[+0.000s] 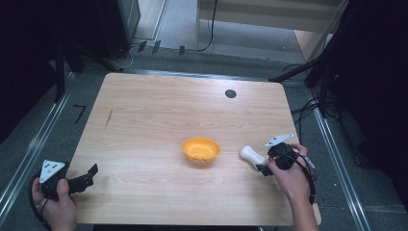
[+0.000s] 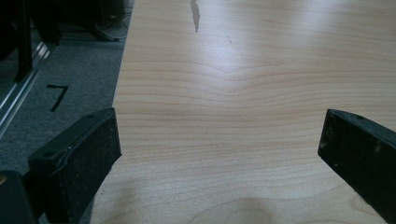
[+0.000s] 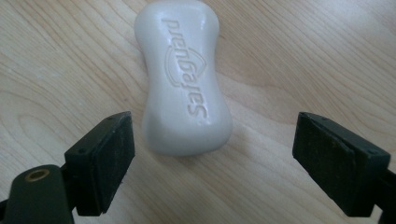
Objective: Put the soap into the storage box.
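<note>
We see the right claw (image 3: 212, 163) spread wide, clear of the white waisted soap bar (image 3: 183, 79) on the wooden tabletop (image 3: 303, 56).

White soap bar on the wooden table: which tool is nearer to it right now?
Right. The right tool sits open right at the white waisted soap bar, jaws either side of its near end, not touching. The left tool is open at the table's far-left near corner.
</note>
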Demonstrator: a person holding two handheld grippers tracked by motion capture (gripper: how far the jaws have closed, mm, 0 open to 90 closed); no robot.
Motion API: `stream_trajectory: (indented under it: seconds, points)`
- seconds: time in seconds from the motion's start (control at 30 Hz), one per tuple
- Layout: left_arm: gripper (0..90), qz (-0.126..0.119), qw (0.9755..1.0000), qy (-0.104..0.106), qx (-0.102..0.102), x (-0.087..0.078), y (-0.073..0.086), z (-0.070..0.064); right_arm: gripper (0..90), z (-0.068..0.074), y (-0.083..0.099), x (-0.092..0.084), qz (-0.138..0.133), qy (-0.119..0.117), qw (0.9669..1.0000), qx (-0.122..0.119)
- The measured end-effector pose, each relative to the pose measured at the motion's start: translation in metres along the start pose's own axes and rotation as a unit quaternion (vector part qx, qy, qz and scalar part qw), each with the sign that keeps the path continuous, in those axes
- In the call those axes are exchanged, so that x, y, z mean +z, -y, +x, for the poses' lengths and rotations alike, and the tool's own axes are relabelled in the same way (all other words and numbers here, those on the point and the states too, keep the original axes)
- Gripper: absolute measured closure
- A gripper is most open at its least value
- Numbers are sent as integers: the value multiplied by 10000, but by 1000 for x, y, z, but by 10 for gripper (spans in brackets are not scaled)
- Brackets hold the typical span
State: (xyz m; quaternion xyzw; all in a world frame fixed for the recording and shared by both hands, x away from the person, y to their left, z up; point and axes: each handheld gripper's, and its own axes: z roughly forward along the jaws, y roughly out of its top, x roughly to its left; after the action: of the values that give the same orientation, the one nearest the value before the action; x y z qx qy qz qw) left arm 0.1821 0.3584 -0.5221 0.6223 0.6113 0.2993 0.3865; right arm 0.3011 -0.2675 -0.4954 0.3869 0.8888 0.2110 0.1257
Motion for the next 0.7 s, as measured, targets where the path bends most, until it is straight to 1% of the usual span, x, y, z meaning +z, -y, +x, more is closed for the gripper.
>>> stream_trajectory:
  seconds: [0.13,0.3,0.37,0.43,0.7]
  points:
    - [0,10,10000,2,6,0,0,0,137,2,-8,2,60,-27,10000,-46]
    - [0,17,10000,7,-2,0,0,0,142,4,-16,7,214,-78,9997,-128]
    - [0,16,10000,16,1,0,0,0,162,5,-19,8,257,-94,9996,-106]
    - [0,19,10000,19,-2,0,0,1,204,5,-22,10,286,-150,9994,-143]
    - [0,1,10000,17,-31,0,0,1,274,7,-30,18,401,-271,9988,-77]
